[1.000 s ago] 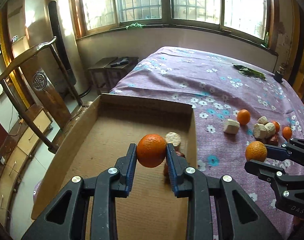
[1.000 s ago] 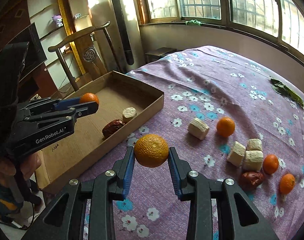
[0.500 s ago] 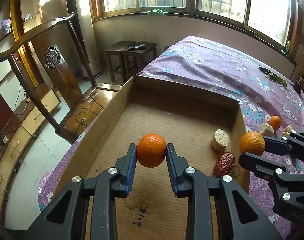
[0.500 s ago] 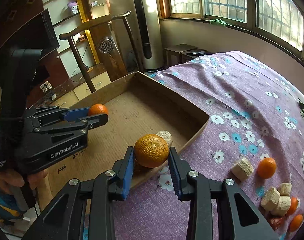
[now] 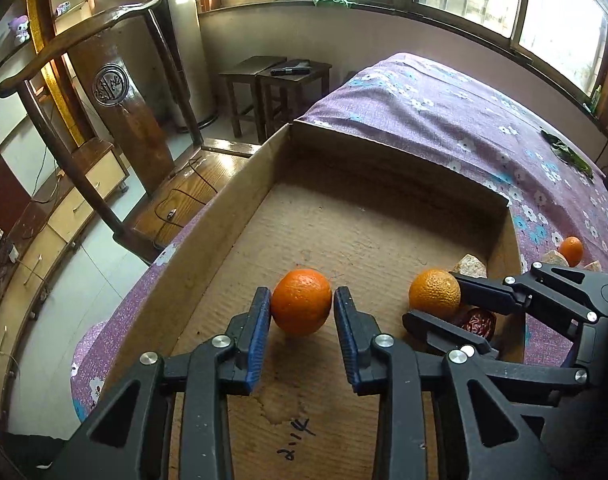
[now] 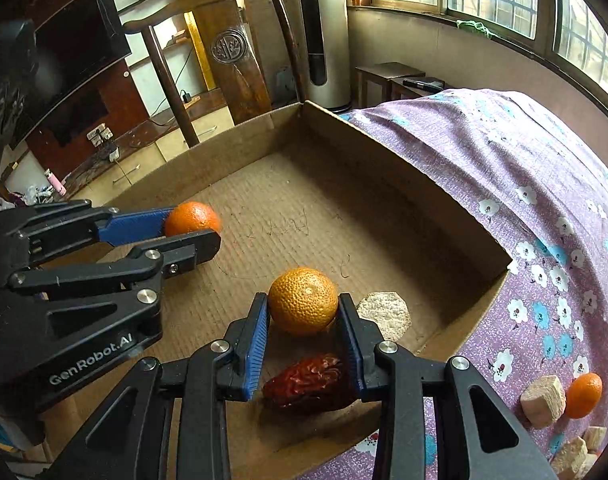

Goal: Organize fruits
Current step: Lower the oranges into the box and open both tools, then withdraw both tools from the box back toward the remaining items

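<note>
Over the floor of an open cardboard box (image 5: 207, 248), my left gripper (image 5: 301, 295) has its jaws opening. A smooth orange (image 5: 301, 308) is between the blue pads with a thin gap on each side, low over the cardboard. To its right, my right gripper (image 6: 303, 306) is shut on a dimpled orange (image 6: 303, 300) above the box's near right corner. A red date (image 6: 308, 380) and a pale cut chunk (image 6: 384, 312) lie on the box floor under and beside it.
The box sits at the edge of a purple flowered bedspread (image 6: 504, 168). A small orange (image 6: 584, 394) and several pale chunks (image 6: 544, 400) lie on the cloth to the right. A wooden chair (image 5: 115, 92) and two stools (image 5: 275, 76) stand beyond the box.
Both grippers have come left and lower, from over the bedspread to over the box floor. The left jaws have widened around their orange. The right grip is unchanged.
</note>
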A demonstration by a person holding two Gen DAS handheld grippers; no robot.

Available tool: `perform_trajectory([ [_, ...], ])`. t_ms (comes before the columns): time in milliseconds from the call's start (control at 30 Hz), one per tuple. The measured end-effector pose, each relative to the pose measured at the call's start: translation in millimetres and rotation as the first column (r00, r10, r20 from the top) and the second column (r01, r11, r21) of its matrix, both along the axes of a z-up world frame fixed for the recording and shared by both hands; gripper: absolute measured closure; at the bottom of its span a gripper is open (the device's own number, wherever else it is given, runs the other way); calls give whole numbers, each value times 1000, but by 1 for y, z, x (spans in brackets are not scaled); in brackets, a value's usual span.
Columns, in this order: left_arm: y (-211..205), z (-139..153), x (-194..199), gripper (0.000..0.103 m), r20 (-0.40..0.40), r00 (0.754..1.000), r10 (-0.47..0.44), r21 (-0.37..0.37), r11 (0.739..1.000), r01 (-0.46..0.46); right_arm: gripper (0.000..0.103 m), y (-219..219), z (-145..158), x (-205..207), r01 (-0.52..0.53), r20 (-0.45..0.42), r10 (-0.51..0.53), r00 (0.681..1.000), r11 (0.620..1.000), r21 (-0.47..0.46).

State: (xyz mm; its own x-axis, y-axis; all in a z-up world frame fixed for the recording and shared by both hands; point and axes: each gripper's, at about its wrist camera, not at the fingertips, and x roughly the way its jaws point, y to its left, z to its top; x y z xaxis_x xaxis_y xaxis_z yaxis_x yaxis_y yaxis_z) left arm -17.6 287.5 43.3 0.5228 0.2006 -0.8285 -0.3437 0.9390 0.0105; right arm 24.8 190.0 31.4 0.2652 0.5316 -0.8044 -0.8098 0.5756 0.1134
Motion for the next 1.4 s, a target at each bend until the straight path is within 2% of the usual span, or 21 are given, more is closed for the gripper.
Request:
perform_trajectory([
  [33,0,1,-1,48,7,1000,4,4,1000,-4,63,-1,1,0,1,3,-1,1000,1000,-1],
  [67,-1,2,-2,40,15,1000,6,11,1000,-6,61,-3,4,-1,4,7,-4,1000,1000,5],
  [133,-3,5,-4,38,31,999,8,21,1000,-9,52,-8,8,-3,16,15,-16,1000,1000,19],
  [233,-8,9,-7,32,45,999,12,35,999,-13,50,-20,16,-12,26,34,-27,999,999,27],
  [367,-19,15,-14,32,65,998,3,39,999,-6,48,-51,30,-25,71,51,-76,996,993,94],
  [467,-31,21,-20,28,96,995,-12,33,999,9,40,-78,40,-32,121,70,-131,989,985,121],
  [633,-61,34,-26,26,146,987,-61,40,998,56,14,-123,54,-50,171,140,-195,971,971,169],
  [767,-89,37,-26,25,160,980,-119,36,993,114,12,-162,59,-59,245,156,-276,948,950,193],
  [800,-96,37,-25,25,162,978,-133,34,991,129,9,-170,60,-60,274,150,-304,941,942,193],
  [1100,-155,28,-11,25,145,957,-252,11,967,254,9,-266,50,-66,443,72,-463,883,874,199],
  [1200,-169,23,-2,25,132,953,-271,-3,962,274,9,-288,43,-67,473,53,-492,869,858,202],
  [1400,-193,16,9,25,110,945,-306,19,952,306,9,-307,34,-65,508,56,-527,848,839,192],
])
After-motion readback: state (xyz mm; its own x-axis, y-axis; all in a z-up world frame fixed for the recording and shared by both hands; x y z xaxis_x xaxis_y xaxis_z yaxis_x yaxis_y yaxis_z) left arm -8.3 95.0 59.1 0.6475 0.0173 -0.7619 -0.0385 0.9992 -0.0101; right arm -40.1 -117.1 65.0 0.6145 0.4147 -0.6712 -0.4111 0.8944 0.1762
